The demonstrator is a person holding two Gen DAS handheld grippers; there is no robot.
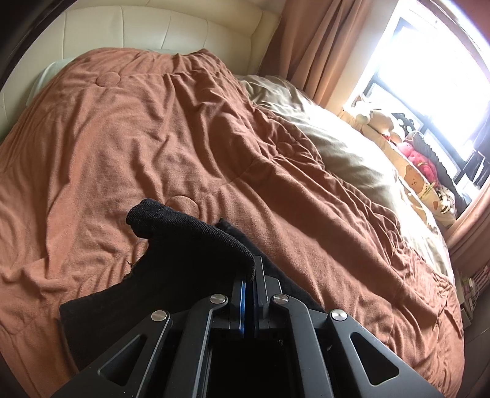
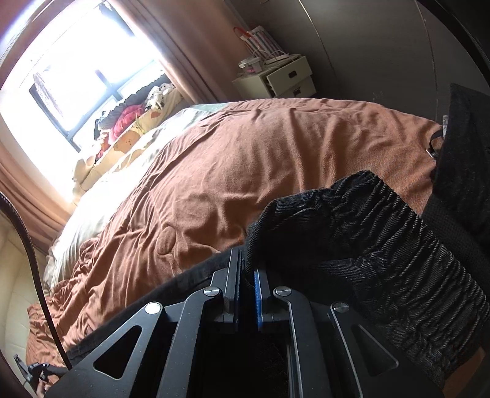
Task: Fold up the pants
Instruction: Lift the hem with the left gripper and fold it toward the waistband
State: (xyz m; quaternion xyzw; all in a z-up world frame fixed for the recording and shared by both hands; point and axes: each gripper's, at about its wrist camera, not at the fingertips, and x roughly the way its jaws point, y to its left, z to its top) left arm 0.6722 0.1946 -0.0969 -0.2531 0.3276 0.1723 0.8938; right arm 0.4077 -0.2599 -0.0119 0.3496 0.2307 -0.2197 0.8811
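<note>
Black pants [image 1: 171, 245] hang from my left gripper [image 1: 252, 272], which is shut on a hem edge, and drape down to the left over the brown blanket [image 1: 153, 137]. In the right wrist view my right gripper [image 2: 247, 263] is shut on the gathered elastic waistband of the same black pants [image 2: 382, 238], which bunches to the right of the fingers. A thin strip of black cloth runs left below that gripper. Both grippers sit above the bed.
The bed carries a rumpled brown blanket [image 2: 245, 159] and a beige sheet [image 1: 337, 147]. Soft toys [image 1: 413, 159] line the bright window sill. A cream headboard [image 1: 153, 27] stands behind, a white nightstand [image 2: 275, 76] beside the bed, and brown curtains [image 1: 321, 46] hang there.
</note>
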